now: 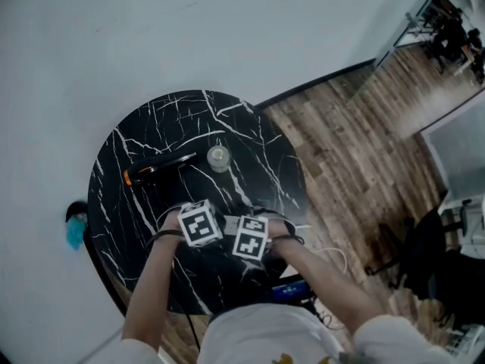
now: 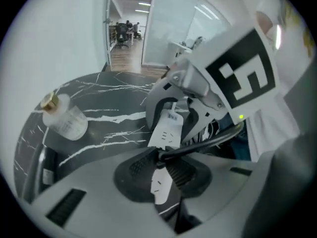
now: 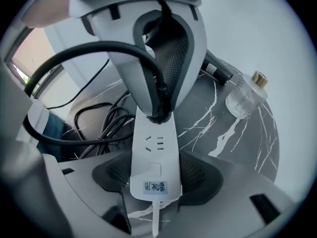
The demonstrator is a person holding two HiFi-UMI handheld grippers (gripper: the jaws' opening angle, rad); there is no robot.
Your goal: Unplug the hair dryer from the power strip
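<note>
- Power strip [image 3: 151, 152], white oblong plastic, at black marble table's [image 1: 182, 116] six o'clock: right gripper [image 3: 154, 177] is clamping it steady.
- Left gripper [image 2: 159, 170] is pinching its twelve-o'clock black plug [image 3: 158, 115], for pulling out.

White power strip [image 3: 153, 157], black white-veined table [image 1: 227, 120].

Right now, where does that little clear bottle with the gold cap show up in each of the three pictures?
Head view: bottle just left of centre.
Left gripper view: bottle at the left side, mid-height.
Right gripper view: bottle at upper right.
Shared landmark: the black, white-veined table under it, visible in all three.
</note>
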